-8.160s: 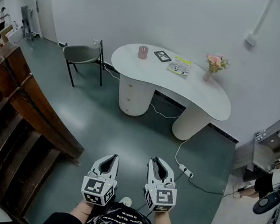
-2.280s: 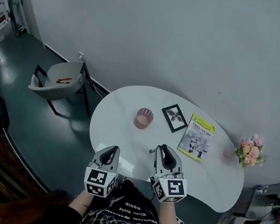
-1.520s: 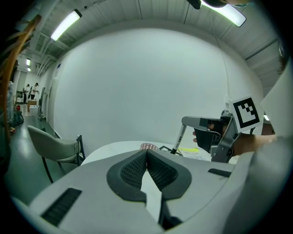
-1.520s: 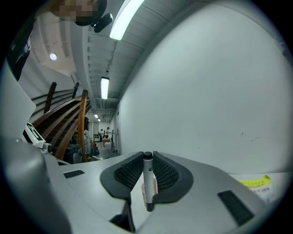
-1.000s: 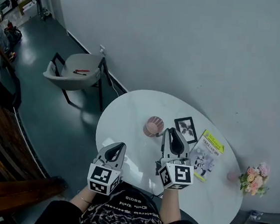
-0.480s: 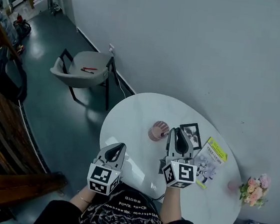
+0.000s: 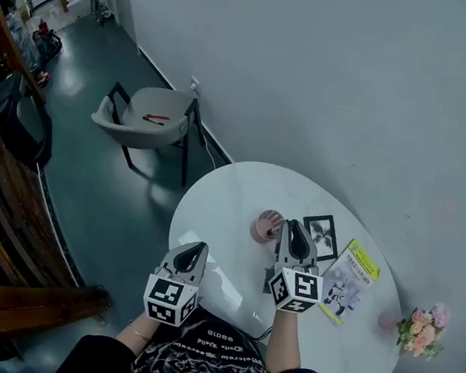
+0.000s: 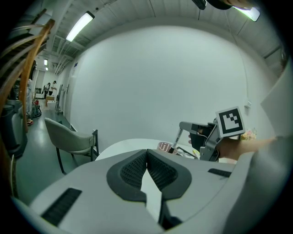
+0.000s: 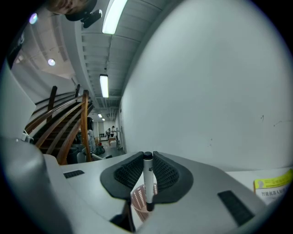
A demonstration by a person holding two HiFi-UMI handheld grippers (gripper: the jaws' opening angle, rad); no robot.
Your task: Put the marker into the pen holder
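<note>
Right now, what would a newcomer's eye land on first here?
First, the white marker with a black cap, clamped upright in the right gripper, right over the pink perforated pen holder on the white rounded table. Next, the left gripper, shut and empty, by the table's near edge.

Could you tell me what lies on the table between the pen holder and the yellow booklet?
A black-framed picture lies between the pen holder and the booklet; the head view shows it.
</note>
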